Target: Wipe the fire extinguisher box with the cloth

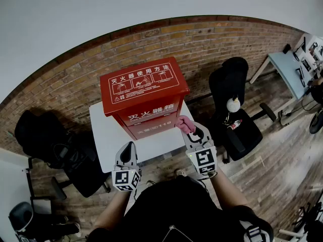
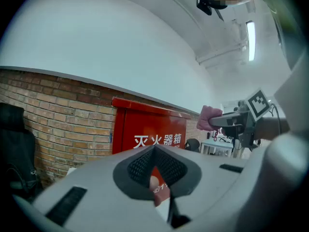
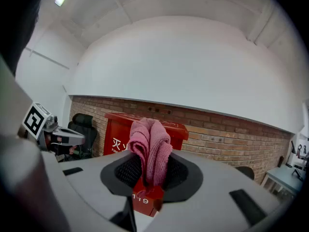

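The red fire extinguisher box (image 1: 144,97) with white lettering stands on a white table (image 1: 108,135) against the brick wall. It also shows straight ahead in the left gripper view (image 2: 145,129) and the right gripper view (image 3: 118,129). My right gripper (image 1: 187,127) is shut on a pink cloth (image 1: 184,124), held just off the box's lower right front corner. The cloth (image 3: 152,146) bunches up between the right jaws (image 3: 152,170). My left gripper (image 1: 129,149) hovers in front of the table's near edge, shut and holding nothing (image 2: 155,153). It sees the cloth (image 2: 208,117) to its right.
A black office chair (image 1: 234,105) with a white bottle on it stands right of the table. Another black chair (image 1: 45,140) is at the left. A light desk (image 1: 292,69) with clutter is at the far right. The floor is wood planks.
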`<control>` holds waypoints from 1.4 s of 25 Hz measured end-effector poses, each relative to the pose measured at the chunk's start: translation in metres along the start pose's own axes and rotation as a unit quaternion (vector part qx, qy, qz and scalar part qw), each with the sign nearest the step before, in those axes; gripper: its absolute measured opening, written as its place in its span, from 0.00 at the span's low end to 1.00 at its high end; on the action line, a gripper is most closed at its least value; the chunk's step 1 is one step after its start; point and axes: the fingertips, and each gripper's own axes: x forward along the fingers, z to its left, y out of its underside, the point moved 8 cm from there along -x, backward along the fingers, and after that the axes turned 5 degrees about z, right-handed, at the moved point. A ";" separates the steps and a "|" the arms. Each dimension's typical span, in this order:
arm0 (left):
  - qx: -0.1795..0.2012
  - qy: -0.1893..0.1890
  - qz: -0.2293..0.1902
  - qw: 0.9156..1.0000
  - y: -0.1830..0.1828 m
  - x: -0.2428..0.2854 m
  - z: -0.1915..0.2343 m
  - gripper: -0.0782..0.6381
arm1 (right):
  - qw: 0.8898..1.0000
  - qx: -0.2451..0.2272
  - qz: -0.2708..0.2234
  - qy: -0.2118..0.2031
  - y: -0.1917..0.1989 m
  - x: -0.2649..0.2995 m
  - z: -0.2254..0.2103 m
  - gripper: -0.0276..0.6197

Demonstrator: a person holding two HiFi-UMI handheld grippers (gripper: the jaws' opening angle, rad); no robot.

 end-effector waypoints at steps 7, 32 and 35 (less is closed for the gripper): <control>-0.002 -0.007 -0.001 1.000 -0.002 -0.001 0.003 0.13 | 0.999 -0.033 -0.003 -0.018 -0.015 0.008 -0.005 0.21; -0.021 -0.121 -0.019 0.992 0.003 -0.039 0.024 0.13 | 0.865 -0.497 0.052 -0.050 -0.120 0.170 -0.125 0.21; -0.029 -0.142 -0.020 0.989 0.006 -0.043 0.023 0.13 | 0.841 -0.532 0.079 -0.059 -0.124 0.194 -0.131 0.21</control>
